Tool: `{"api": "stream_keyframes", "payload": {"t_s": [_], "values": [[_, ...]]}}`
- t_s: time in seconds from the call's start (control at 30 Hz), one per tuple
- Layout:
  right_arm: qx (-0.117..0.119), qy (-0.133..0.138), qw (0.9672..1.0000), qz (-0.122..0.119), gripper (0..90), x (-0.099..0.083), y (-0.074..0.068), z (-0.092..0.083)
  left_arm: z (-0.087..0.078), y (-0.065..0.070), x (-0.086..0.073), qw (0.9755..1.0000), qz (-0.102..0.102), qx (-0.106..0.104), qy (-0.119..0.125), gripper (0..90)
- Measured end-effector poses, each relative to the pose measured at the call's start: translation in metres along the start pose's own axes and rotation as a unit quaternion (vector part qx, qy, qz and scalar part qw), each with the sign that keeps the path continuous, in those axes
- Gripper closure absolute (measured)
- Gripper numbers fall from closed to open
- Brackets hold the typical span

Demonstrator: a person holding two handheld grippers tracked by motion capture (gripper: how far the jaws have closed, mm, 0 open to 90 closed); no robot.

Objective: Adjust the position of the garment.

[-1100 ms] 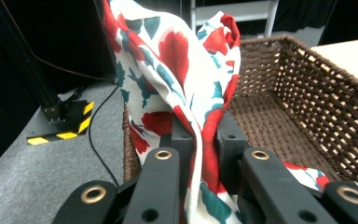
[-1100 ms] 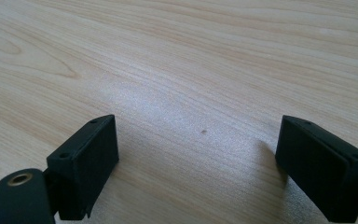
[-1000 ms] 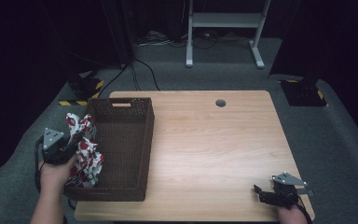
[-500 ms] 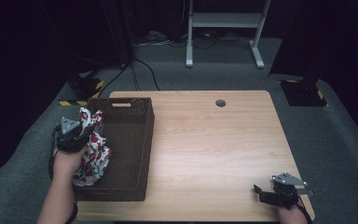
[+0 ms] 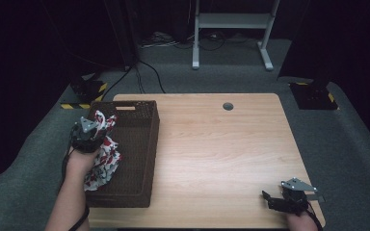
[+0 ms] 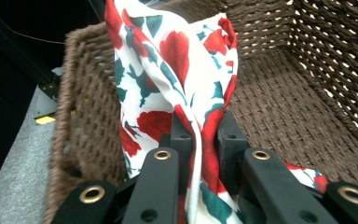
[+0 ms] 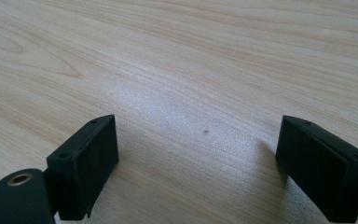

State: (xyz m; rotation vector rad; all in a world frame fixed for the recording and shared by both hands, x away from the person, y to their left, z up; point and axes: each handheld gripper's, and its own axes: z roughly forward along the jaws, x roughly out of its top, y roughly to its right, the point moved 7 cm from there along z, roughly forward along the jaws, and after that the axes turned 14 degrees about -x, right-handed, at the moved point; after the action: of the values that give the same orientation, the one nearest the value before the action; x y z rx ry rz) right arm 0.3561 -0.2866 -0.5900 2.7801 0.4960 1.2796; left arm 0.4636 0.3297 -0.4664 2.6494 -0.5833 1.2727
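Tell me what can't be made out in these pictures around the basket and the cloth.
- High view: the basket floor under the cloth, hidden by cloth and hand.
- Left gripper view: the cloth's lower end, cut off by the bottom edge behind the left gripper.
- Right gripper view: the table's edges, outside the picture.

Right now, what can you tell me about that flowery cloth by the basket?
The cloth looks like thin, soft fabric, white with red flowers and dark teal leaves. It is bunched and twisted into folds, not spread flat. The left gripper is shut on it, a pinched fold running up between the black fingers. In the high view it hangs from the gripper over the left side of the dark brown woven basket, draping down along the basket's wall. How far down inside it reaches cannot be told.
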Motion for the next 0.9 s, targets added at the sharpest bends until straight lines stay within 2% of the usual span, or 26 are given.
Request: {"api": "stream_keyframes", "payload": {"t_s": [0.13,0.17,0.27,0.37,0.47,0.53,0.57,0.6,0.63,0.7,0.77,0.9], "values": [[0.000,0.001,1.0000,-0.001,12.8,0.000,0.000,0.000,0.011,0.009,0.003,0.9997,0.015,-0.003,-0.021,80.7],[0.000,0.001,1.0000,-0.001,12.8,0.000,0.000,0.000,0.015,0.014,0.003,0.9989,0.030,-0.003,-0.036,80.7],[0.001,0.001,1.0000,-0.002,12.8,0.000,0.000,0.000,0.027,0.024,0.003,0.9960,0.059,-0.002,-0.066,80.7],[0.003,0.002,1.0000,-0.004,12.8,0.000,0.000,0.000,0.038,0.034,0.005,0.9941,0.071,-0.006,-0.082,80.5],[0.003,0.002,1.0000,-0.005,12.8,0.000,0.000,0.000,0.045,0.039,0.007,0.9944,0.066,-0.014,-0.082,80.0],[0.004,0.002,1.0000,-0.005,12.9,0.000,-0.001,0.000,0.053,0.049,0.009,0.9931,0.071,-0.031,-0.088,78.0],[0.005,0.002,1.0000,-0.006,12.9,0.000,-0.001,0.000,0.056,0.056,0.011,0.9924,0.074,-0.048,-0.086,74.9],[0.005,0.002,1.0000,-0.006,12.9,0.000,-0.001,0.000,0.059,0.061,0.012,0.9921,0.072,-0.058,-0.085,66.4],[0.006,0.002,1.0000,-0.006,12.9,0.000,-0.001,0.000,0.060,0.064,0.014,0.9920,0.072,-0.062,-0.083,59.4],[0.006,0.002,1.0000,-0.006,12.9,0.000,-0.001,0.000,0.061,0.071,0.020,0.9917,0.077,-0.076,-0.069,53.2],[0.006,0.002,1.0000,-0.006,12.9,0.000,-0.001,0.000,0.060,0.076,0.024,0.9915,0.079,-0.081,-0.064,46.2],[0.006,0.002,1.0000,-0.006,12.9,0.000,-0.001,0.000,0.058,0.079,0.027,0.9917,0.081,-0.084,-0.055,39.7]]}}
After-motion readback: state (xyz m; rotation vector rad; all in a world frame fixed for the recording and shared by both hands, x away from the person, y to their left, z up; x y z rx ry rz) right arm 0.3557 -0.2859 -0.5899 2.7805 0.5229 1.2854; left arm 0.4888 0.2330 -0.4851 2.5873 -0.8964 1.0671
